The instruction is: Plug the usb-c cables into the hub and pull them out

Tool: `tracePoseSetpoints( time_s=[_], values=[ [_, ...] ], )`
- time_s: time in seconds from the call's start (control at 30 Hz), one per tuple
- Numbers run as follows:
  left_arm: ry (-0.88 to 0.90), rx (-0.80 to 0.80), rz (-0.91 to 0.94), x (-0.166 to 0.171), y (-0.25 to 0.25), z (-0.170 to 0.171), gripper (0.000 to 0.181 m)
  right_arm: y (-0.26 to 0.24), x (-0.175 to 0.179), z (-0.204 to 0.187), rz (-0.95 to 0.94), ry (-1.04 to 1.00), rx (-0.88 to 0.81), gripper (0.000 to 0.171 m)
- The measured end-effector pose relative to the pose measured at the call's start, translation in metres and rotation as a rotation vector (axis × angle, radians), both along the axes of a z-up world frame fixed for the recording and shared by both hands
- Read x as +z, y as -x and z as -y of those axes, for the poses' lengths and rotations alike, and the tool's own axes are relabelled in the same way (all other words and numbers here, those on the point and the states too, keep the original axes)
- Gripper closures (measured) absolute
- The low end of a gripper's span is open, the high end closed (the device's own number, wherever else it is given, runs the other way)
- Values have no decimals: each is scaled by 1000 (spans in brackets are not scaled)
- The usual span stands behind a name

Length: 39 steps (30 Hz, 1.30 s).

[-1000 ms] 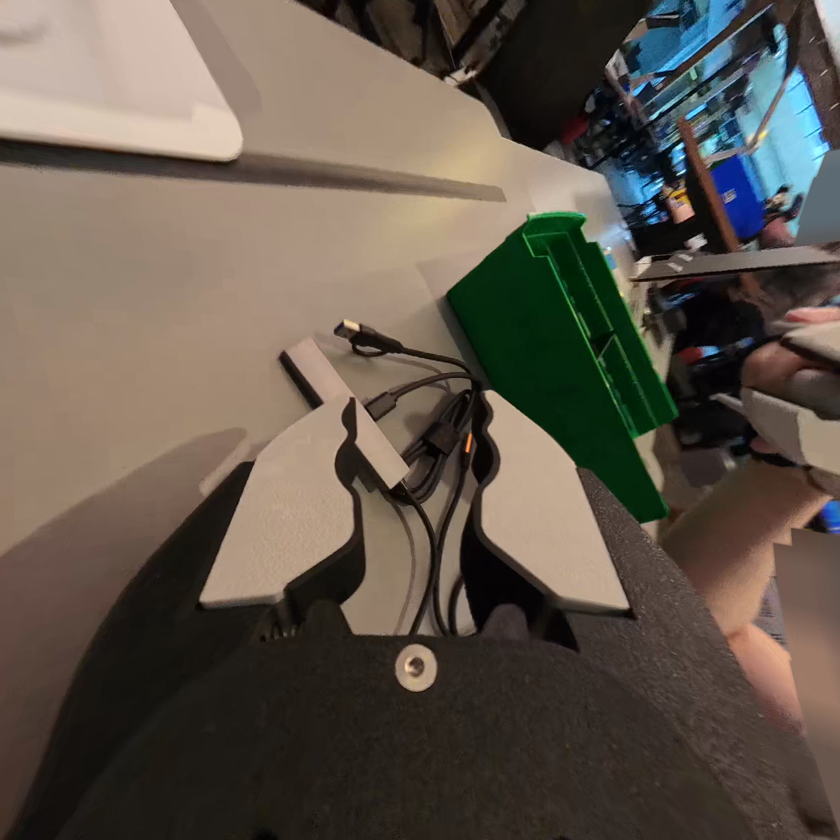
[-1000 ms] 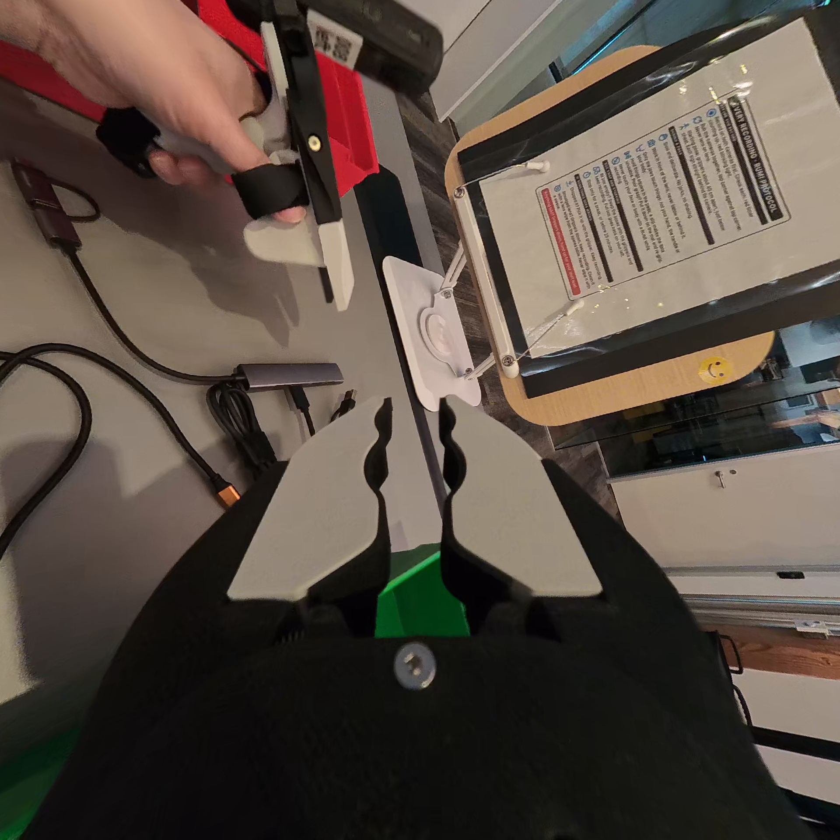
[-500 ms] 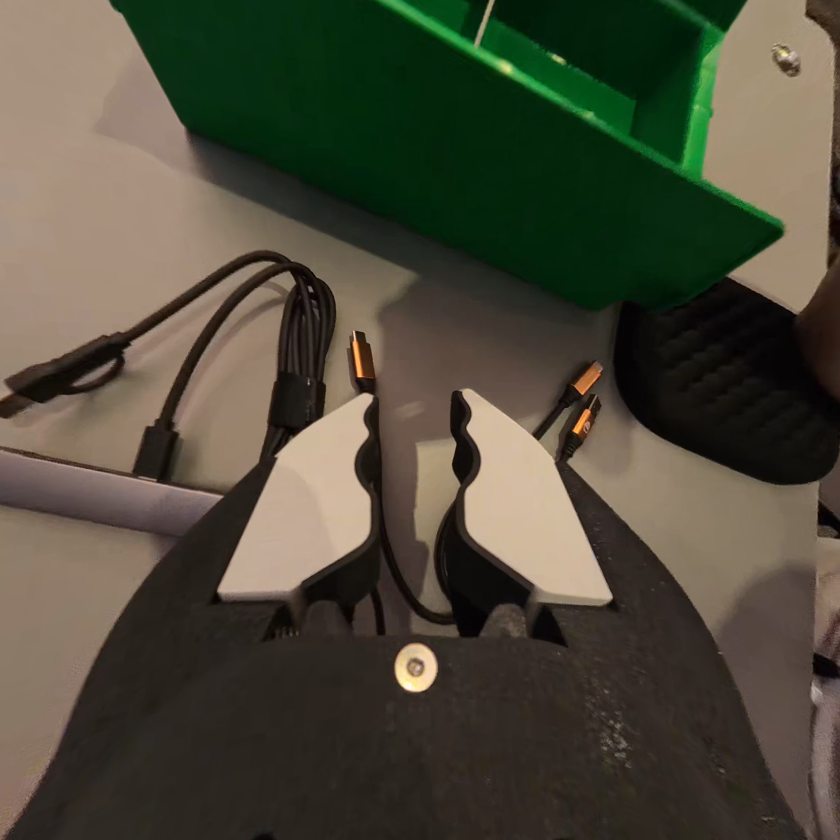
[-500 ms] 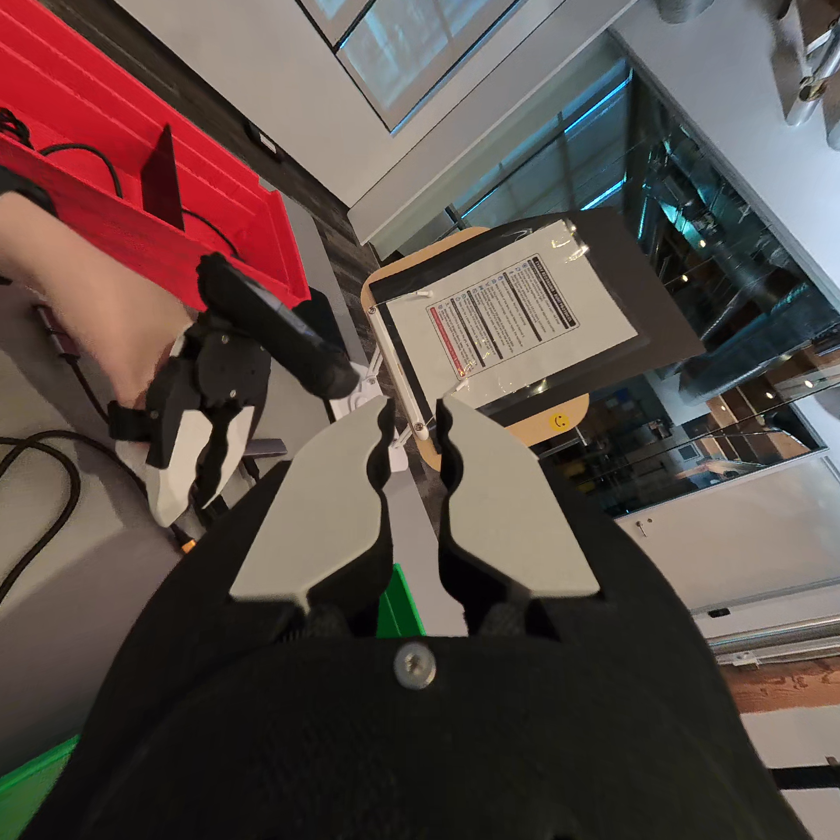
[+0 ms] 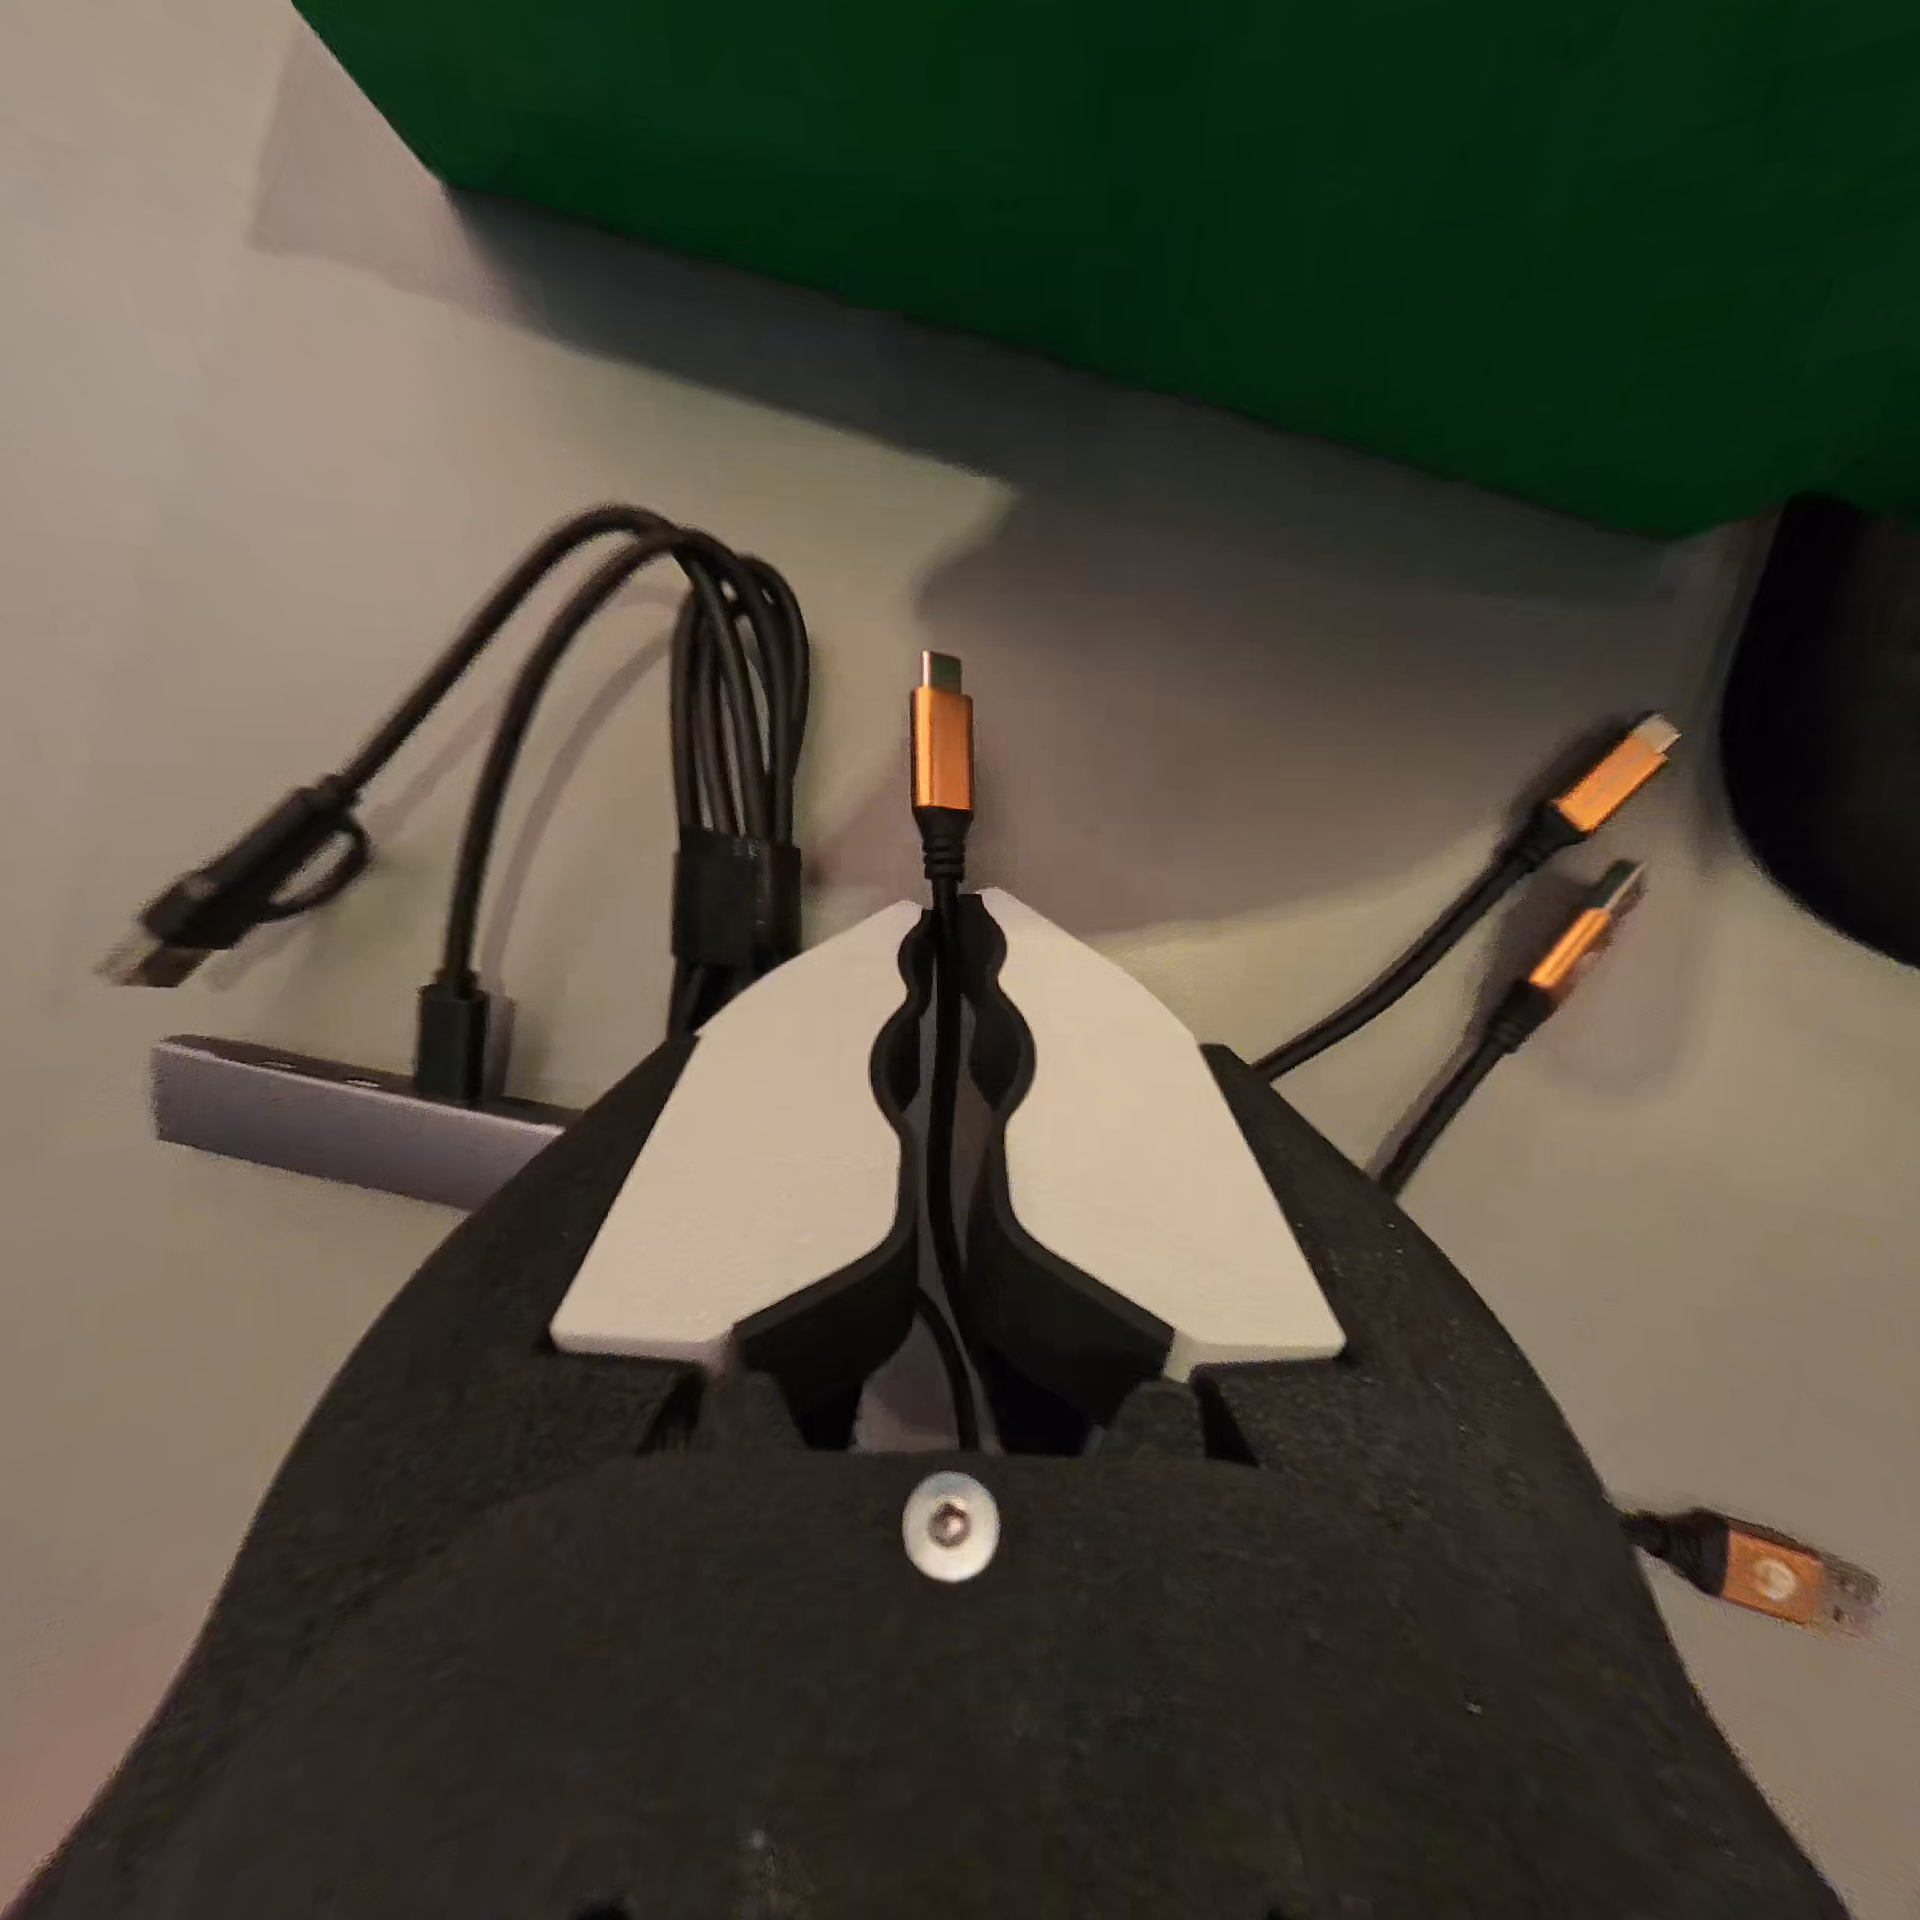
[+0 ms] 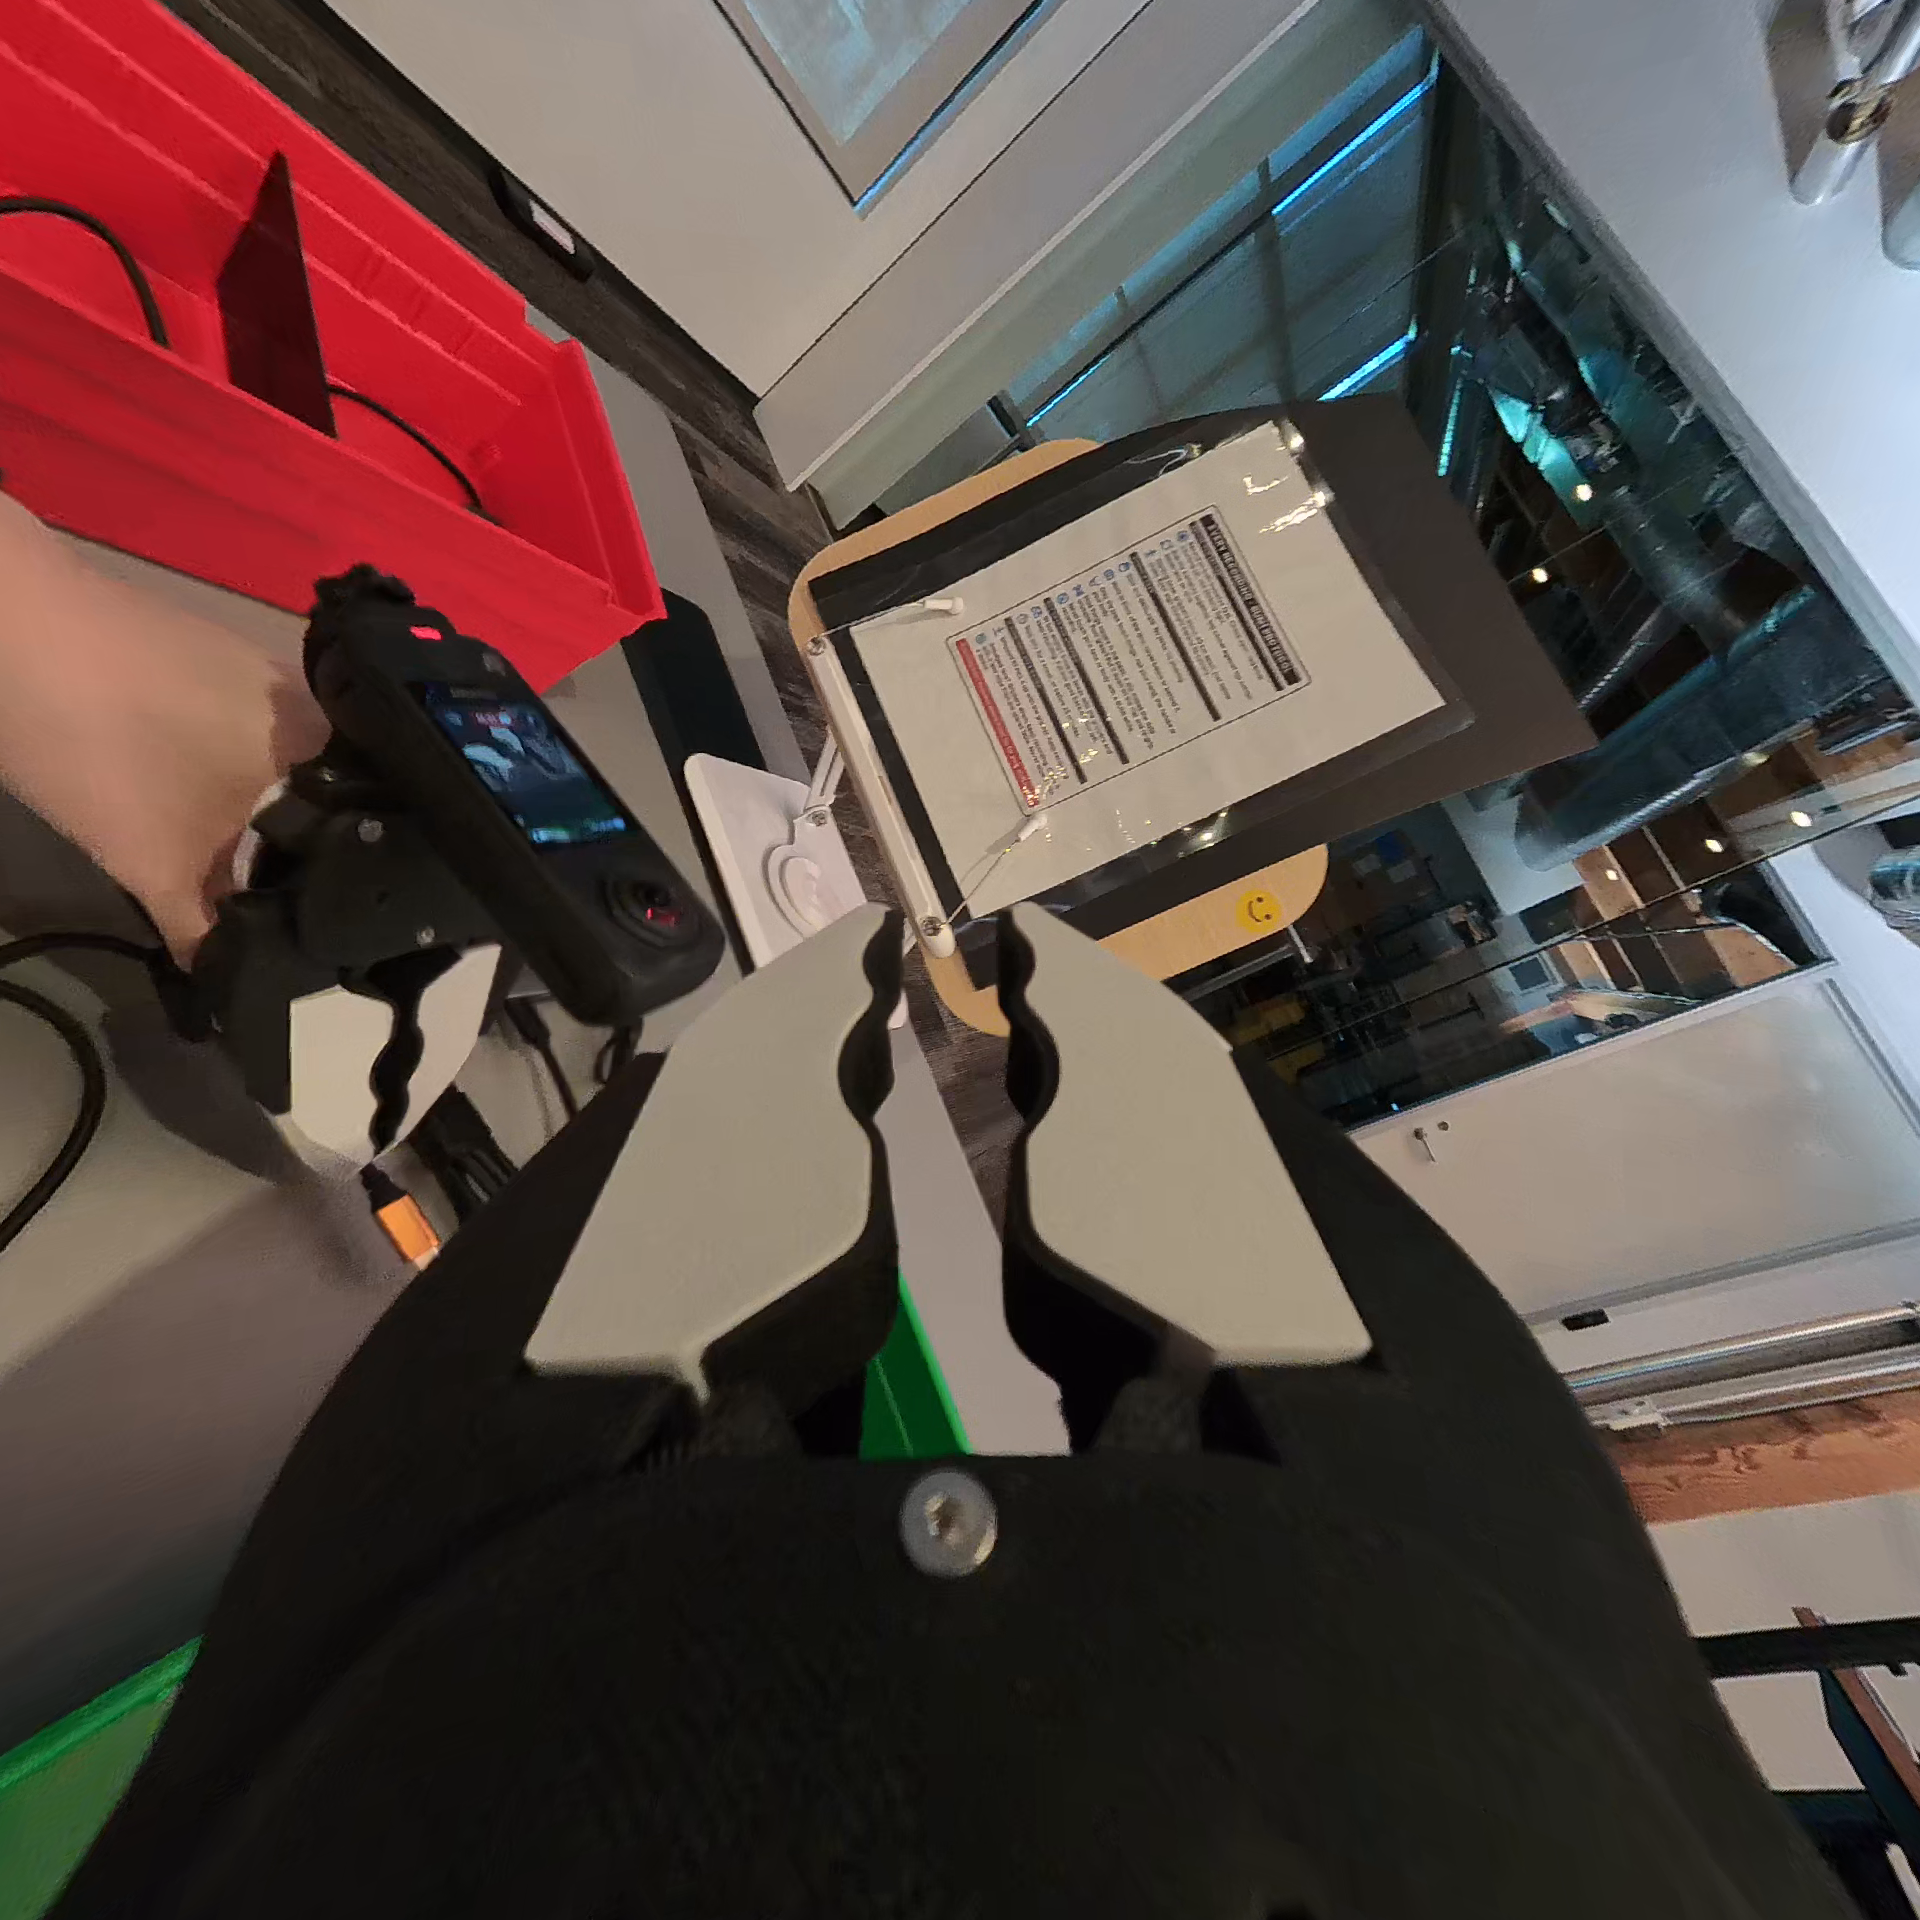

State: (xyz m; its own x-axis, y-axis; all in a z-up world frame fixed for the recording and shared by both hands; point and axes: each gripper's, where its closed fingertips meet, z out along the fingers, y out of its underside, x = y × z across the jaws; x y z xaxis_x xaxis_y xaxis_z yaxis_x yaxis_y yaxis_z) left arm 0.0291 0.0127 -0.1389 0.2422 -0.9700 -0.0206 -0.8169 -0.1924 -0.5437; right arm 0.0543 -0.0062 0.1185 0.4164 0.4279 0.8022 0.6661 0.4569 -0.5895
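In the left wrist view my left gripper (image 5: 951, 899) is shut on the black cord of a usb-c cable; its orange plug (image 5: 940, 748) sticks out just past the fingertips, over the grey table. The grey hub (image 5: 343, 1117) lies to the left, with one black plug (image 5: 452, 1023) in it. Two more orange-tipped plugs (image 5: 1605, 795) lie to the right. In the right wrist view my right gripper (image 6: 945, 940) is open and empty, raised above the table. The left gripper (image 6: 384, 1039) shows there at the left, with the orange plug (image 6: 405, 1226) below it.
A green bin (image 5: 1143, 208) stands just beyond the plugs. A bundled black cable (image 5: 732, 748) lies by the hub. A black mat (image 5: 1829, 727) sits at the right. A red bin (image 6: 260, 416) and a stand with a printed sheet (image 6: 1122, 675) are farther off. My right fingertips sit around 25 cm from my left ones. The black plug (image 5: 452, 1023) is about 9 cm from my left fingertips and 30 cm from my right. Measured from the fingertips, the grey hub (image 5: 343, 1117) is 11 cm or so from the left gripper and 30 cm from the right.
My left gripper has moved in over the orange-tipped cable and shut on its cord. My right gripper has tilted up and away from the table, still open.
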Motion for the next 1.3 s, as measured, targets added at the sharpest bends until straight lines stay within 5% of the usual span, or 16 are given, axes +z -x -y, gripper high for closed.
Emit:
tracePoseSetpoints(
  time_s=[0.03,0.3,0.5,0.6,0.87,1.03,1.2,1.3],
  values=[
    [-12,0,30,12,0,0,177,-1,4,0,-11,-19,-6,153],
    [-162,61,479,166,24,4,178,-26,53,0,-352,-108,-70,150],
    [-348,66,703,249,51,30,178,17,70,23,-773,211,348,151],
    [-384,61,734,263,56,40,178,52,60,29,-834,400,502,153],
    [-376,36,767,271,55,50,178,80,37,19,-860,549,530,146],
    [-337,-4,732,263,50,56,177,90,30,29,-803,628,632,164],
    [-186,-130,741,263,60,80,135,90,15,37,-700,773,709,164],
    [-114,-101,869,279,67,78,136,92,7,43,-597,749,713,164]
  ],
)
